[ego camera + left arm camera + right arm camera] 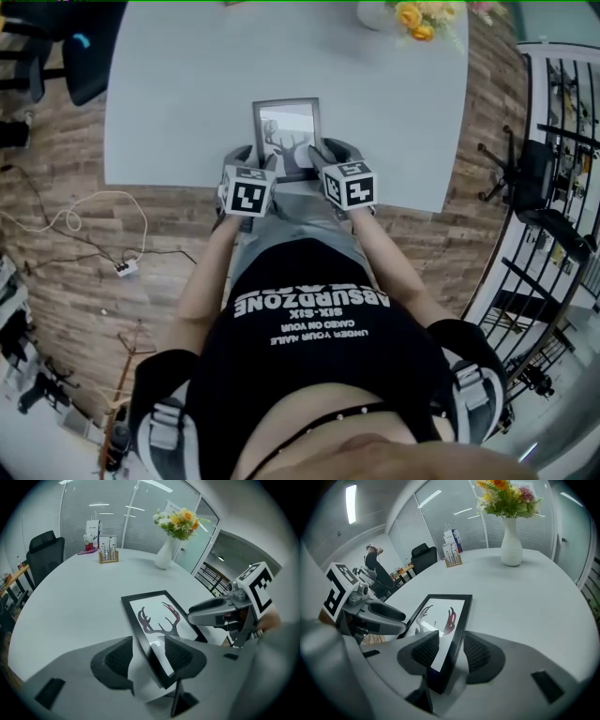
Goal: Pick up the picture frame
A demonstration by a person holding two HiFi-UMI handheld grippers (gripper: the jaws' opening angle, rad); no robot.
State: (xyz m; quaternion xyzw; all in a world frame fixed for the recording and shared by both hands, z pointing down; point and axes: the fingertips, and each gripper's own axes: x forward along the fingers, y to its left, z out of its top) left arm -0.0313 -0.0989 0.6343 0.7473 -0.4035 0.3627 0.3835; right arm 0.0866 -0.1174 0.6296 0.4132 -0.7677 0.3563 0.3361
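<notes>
Two grey hand-held tools work here: the left gripper (pixel 258 161) and the right gripper (pixel 334 155). Both have their jaws apart, each straddling one side rail of the single black-framed picture with an antler print (pixel 288 131), and the pads are not pressing on it. The frame seems to lie flat by the near edge of the one pale grey table (pixel 178 94), about midway along it. With the frame flush on the tabletop, a jaw could ride over the rail and shove the frame. Uneven closing could also twist it or let it slip. One white vase of flowers (pixel 373 13) stands at the far edge, well apart.
</notes>
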